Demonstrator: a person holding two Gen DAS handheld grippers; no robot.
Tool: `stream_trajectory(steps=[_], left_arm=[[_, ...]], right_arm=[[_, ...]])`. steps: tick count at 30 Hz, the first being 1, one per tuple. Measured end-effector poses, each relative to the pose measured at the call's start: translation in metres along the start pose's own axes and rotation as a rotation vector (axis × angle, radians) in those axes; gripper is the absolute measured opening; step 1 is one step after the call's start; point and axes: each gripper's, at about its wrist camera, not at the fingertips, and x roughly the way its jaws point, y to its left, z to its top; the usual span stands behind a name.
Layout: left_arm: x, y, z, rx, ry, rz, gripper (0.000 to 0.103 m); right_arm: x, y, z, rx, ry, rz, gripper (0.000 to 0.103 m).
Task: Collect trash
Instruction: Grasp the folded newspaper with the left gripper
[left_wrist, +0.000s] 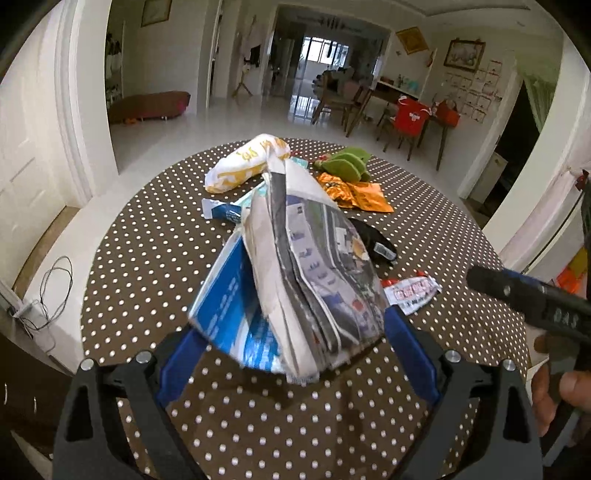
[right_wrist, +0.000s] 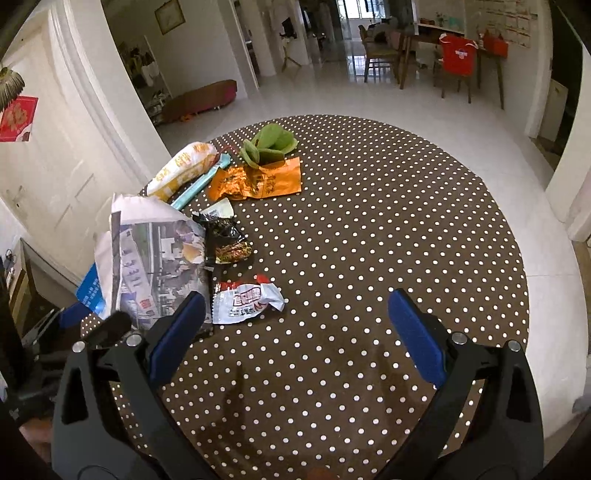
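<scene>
My left gripper (left_wrist: 295, 336) is shut on a folded newspaper bundle (left_wrist: 310, 258) and holds it above the round polka-dot table (left_wrist: 147, 258). The bundle also shows in the right wrist view (right_wrist: 147, 258), at the left. My right gripper (right_wrist: 295, 325) is open and empty above the table's near side. Trash lies on the table: a white and red wrapper (right_wrist: 247, 301), a black wrapper (right_wrist: 225, 240), an orange wrapper (right_wrist: 258, 181), a green crumpled piece (right_wrist: 267, 142), a white and yellow bag (right_wrist: 184, 166) and a teal stick pack (right_wrist: 199, 184).
The table stands on a white tiled floor (right_wrist: 369, 96). A white door and frame (right_wrist: 74, 147) are close on the left. Wooden chairs and a table with red bags (right_wrist: 458, 55) stand far back. Cables (left_wrist: 55, 288) lie by the left wall.
</scene>
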Motion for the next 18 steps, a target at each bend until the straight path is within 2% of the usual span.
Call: stream_trajectory(steps=[2,5,6,7,8,9,11,14,18], left_arm=[[0.008,0.003,0.003,-0.020,0.021,-0.017,0.080],[0.020,0.004,0.008,-0.042,0.052,-0.057,0.060],[0.023,0.003,0.010,-0.042,0.054,-0.066,0.057],[0.024,0.003,0.010,-0.038,0.054,-0.069,0.054],[0.024,0.001,0.011,-0.032,0.055,-0.076,0.049],[0.025,0.000,0.012,-0.029,0.057,-0.080,0.046],[0.026,-0.001,0.014,-0.029,0.054,-0.089,0.041],[0.022,-0.004,0.019,-0.018,0.033,-0.091,0.033],[0.010,-0.011,0.024,0.001,-0.004,-0.080,0.022]], right_arm=[[0.012,0.004,0.000,-0.025,0.019,-0.003,0.097],[0.029,0.010,-0.001,-0.054,0.043,-0.003,0.097],[0.033,0.011,-0.001,-0.061,0.047,0.000,0.093],[0.037,0.013,-0.002,-0.068,0.053,0.001,0.082],[0.042,0.014,-0.002,-0.075,0.062,-0.004,0.074],[0.047,0.016,-0.003,-0.083,0.073,-0.005,0.056],[0.050,0.020,-0.004,-0.106,0.064,0.007,0.031],[0.047,0.022,-0.006,-0.118,0.049,0.034,0.022],[0.030,0.013,-0.005,-0.091,0.010,0.047,0.019]])
